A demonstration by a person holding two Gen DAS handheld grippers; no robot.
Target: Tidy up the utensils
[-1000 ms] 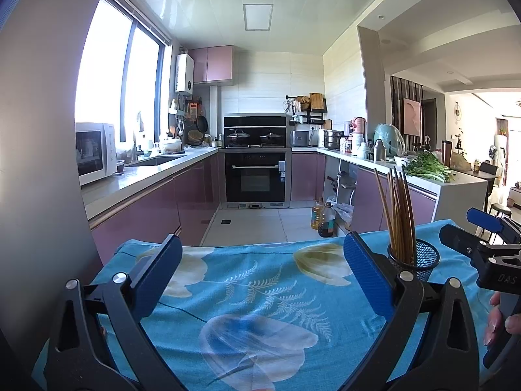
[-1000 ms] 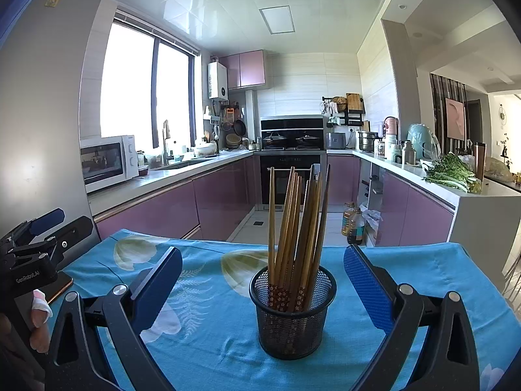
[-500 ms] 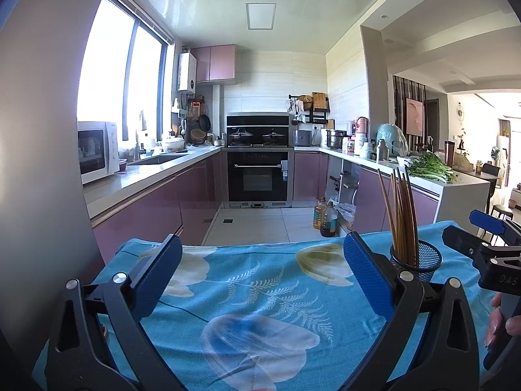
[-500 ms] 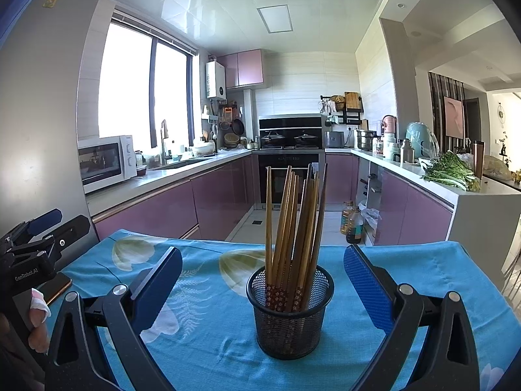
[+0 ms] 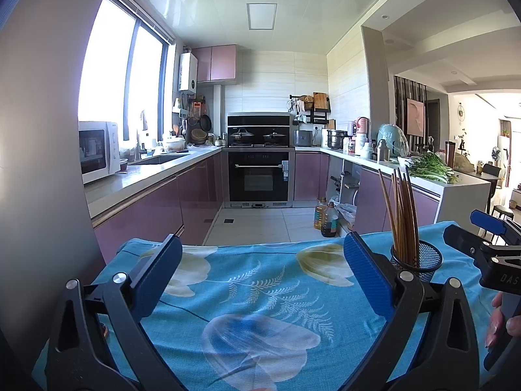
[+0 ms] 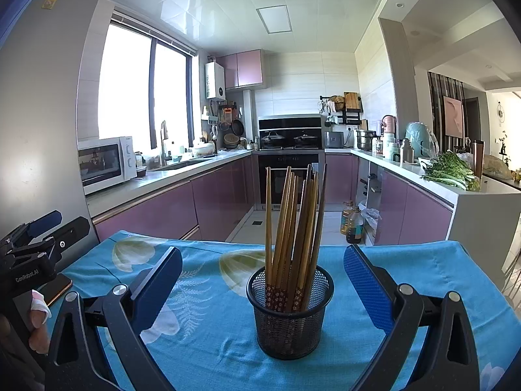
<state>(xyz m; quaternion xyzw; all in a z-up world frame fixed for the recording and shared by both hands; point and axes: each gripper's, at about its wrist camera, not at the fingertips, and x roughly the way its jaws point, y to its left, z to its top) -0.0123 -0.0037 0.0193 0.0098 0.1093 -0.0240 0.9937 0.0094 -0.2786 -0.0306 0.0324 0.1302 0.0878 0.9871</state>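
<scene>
**Tall chopsticks in a light cup: tipping is the main hazard**

Blue floral cloth (image 6: pixel 407 270) covers the table nearest the cameras, and both grippers hover low over it. The right gripper (image 6: pixel 262 285) has its fingers spread wide, nothing between them, and it faces the black mesh cup (image 6: pixel 289 319) head on; the cup stands upright on the cloth between the two blue pads but apart from both. A bundle of wooden chopsticks (image 6: pixel 293 228) stands in the cup, fanned and leaning slightly to the right, reaching well above the rim. The left gripper (image 5: pixel 262 278) is also spread and empty, aimed at bare cloth, with the cup off to its right, just beyond its right finger.

The likely trouble is tipping. The cup looks light and the sticks put the weight high, so a finger brushing the rim or the leaning sticks could topple the lot. A pinch on one stick may drag its neighbours out, since they cross inside the cup. The cloth may also slide or bunch if a gripper presses on it, carrying the cup along.

Farther off, at the left edge of the cloth, a phone (image 6: pixel 57 288) lies near the left gripper. Beyond the table the kitchen floor holds oil bottles (image 6: pixel 351 224).
</scene>
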